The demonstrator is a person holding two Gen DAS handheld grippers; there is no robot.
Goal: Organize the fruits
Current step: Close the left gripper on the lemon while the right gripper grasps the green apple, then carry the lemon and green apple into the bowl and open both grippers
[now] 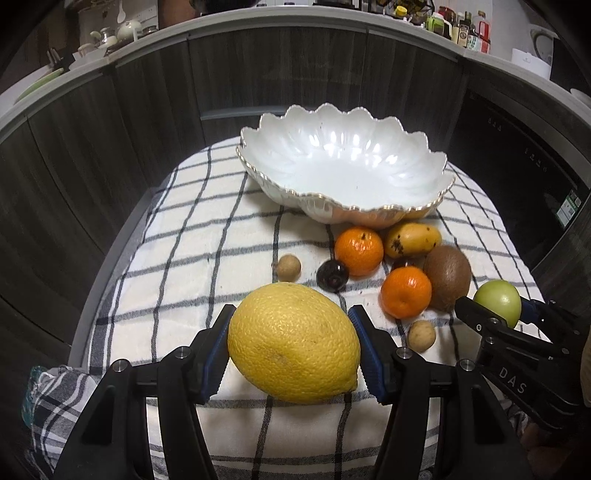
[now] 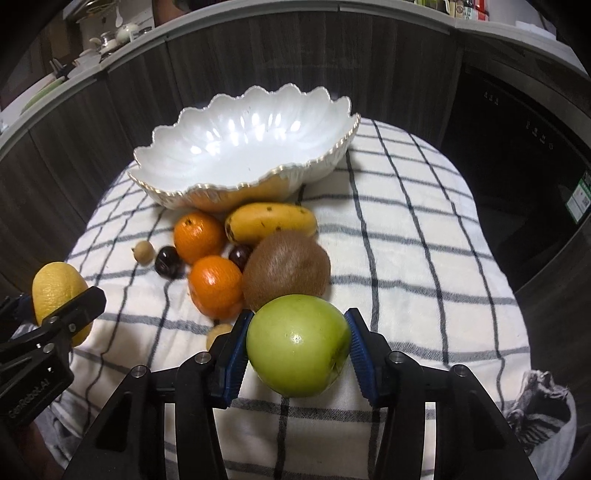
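Observation:
My left gripper (image 1: 291, 343) is shut on a big yellow lemon (image 1: 293, 341), near the front of the checked cloth (image 1: 207, 236). My right gripper (image 2: 297, 345) is shut on a green apple (image 2: 298, 344). The empty white scalloped bowl (image 1: 417, 155) stands at the back. In front of it lie two oranges (image 1: 359, 251) (image 1: 405, 292), a small mango (image 1: 413, 239), a kiwi (image 1: 447, 277), dark cherries (image 1: 332, 275) and small brown longans (image 1: 289, 267) (image 1: 422, 335). The apple (image 1: 498, 302) and the lemon (image 2: 59, 295) each show in the other view.
The cloth covers a small table (image 1: 110, 258) with dark wood cabinets (image 1: 110, 129) behind it and a dark appliance (image 2: 517, 166) at the right. A counter (image 1: 461, 33) above holds bottles and crockery.

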